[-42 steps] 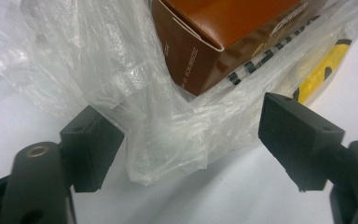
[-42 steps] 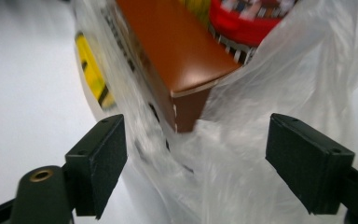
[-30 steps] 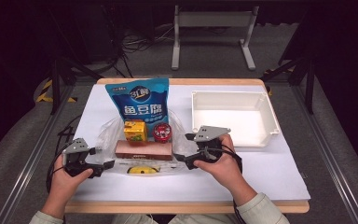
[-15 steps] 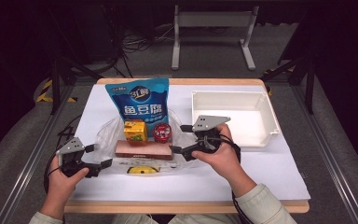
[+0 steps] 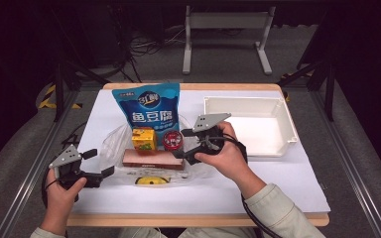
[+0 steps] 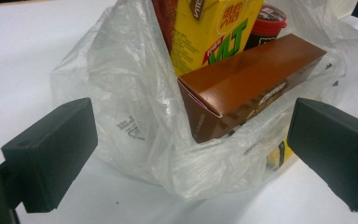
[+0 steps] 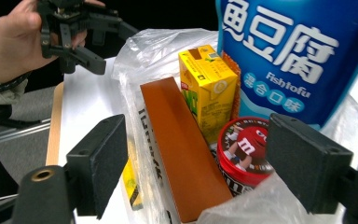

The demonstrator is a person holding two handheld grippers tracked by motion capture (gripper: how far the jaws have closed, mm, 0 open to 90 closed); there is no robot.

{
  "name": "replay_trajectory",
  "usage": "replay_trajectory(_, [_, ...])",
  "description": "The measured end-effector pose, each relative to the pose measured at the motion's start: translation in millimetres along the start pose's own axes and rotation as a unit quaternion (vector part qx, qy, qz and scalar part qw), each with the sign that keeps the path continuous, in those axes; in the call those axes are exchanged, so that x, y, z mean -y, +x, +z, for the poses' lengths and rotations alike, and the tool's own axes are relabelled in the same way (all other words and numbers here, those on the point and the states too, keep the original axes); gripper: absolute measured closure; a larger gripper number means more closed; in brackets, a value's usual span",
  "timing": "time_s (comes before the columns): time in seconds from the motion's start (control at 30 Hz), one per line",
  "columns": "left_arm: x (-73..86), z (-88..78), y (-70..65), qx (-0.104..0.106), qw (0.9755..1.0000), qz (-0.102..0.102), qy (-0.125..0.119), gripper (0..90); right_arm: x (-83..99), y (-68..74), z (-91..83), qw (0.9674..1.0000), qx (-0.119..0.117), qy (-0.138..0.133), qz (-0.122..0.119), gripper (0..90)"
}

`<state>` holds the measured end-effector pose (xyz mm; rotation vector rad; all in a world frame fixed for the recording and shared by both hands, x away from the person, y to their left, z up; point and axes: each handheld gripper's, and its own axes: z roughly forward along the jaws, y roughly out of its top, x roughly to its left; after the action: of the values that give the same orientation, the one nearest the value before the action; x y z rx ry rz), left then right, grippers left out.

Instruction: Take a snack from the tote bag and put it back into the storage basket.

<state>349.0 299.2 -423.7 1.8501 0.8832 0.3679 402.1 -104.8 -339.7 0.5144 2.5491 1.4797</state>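
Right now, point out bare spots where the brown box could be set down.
The white tray right of the bag is bare inside. So is the table in front of it. The plastic bag is crowded: brown box, yellow carton, red tub, blue pouch.

High view overhead; both gripper views close, sharing the plastic bag.

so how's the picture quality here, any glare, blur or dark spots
High view: the white table is brightly lit while the floor around it is dark, and the picture is soft. Left gripper view: the brown box is sharp, with glare on the plastic bag. Right gripper view: the blue fish tofu pouch is crisp, the near jaws slightly soft.
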Motion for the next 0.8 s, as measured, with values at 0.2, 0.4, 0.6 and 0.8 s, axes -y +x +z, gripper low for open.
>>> replay_trajectory(0.2, [0.7, -1.3, 1.4, -0.017, 0.9998, -0.001, 0.006, 1.6, -8.9, -0.2, 9.8, 0.9997, -0.01, 0.018, -0.013, 23.9])
replay_trajectory(0.4, [0.0, -4.5, 1.5, -0.012, 0.9999, 0.004, -0.008, 1.3, -17.5, -3.6, 20.1, 0.9983, -0.019, 0.046, -0.03, 27.5])
replay_trajectory(0.6, [-0.3, -7.6, 1.7, -0.012, 0.9997, 0.007, -0.018, 1.2, -23.1, -6.1, 34.4, 0.9951, -0.032, 0.081, -0.048, 31.8])
replay_trajectory(0.8, [-0.3, -9.9, 1.9, -0.012, 0.9995, 0.012, -0.027, 1.1, -25.6, -6.7, 47.6, 0.9919, -0.039, 0.105, -0.059, 32.6])
